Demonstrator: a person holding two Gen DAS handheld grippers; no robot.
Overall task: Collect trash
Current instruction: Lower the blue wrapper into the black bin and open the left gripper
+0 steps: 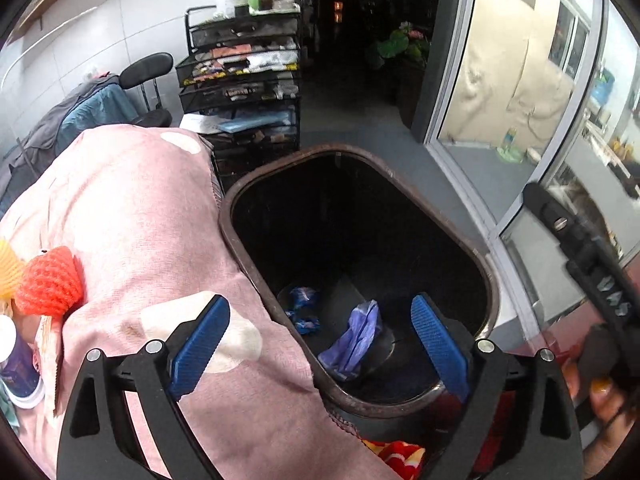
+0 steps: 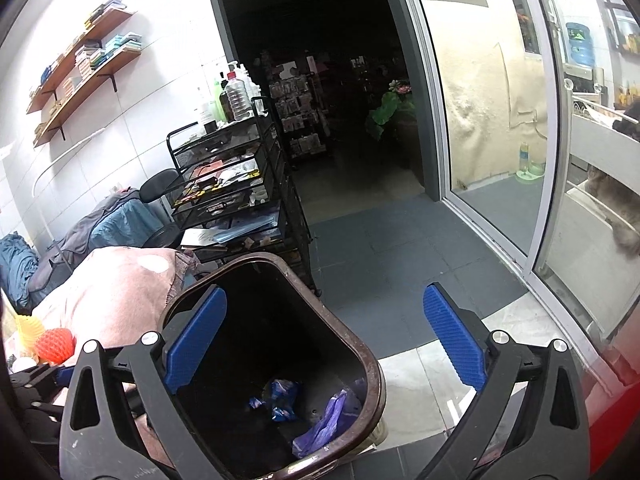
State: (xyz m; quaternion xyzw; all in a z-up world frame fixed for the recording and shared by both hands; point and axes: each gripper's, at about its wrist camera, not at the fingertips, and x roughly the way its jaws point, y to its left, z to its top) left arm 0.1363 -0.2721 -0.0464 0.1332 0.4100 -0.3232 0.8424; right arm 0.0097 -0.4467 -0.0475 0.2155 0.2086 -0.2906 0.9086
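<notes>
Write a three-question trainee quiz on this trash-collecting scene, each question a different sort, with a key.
1. True or false: the left claw holds a piece of trash.
2. Which lies inside the bin? A) an orange mesh ball B) a purple plastic bag C) a clear bottle
3. Fill in: the bin stands right beside a surface covered by a ___ cloth.

Key
1. False: both the left claw and the right claw are open and empty.
2. B; a blue wrapper lies there too.
3. Pink.
</notes>
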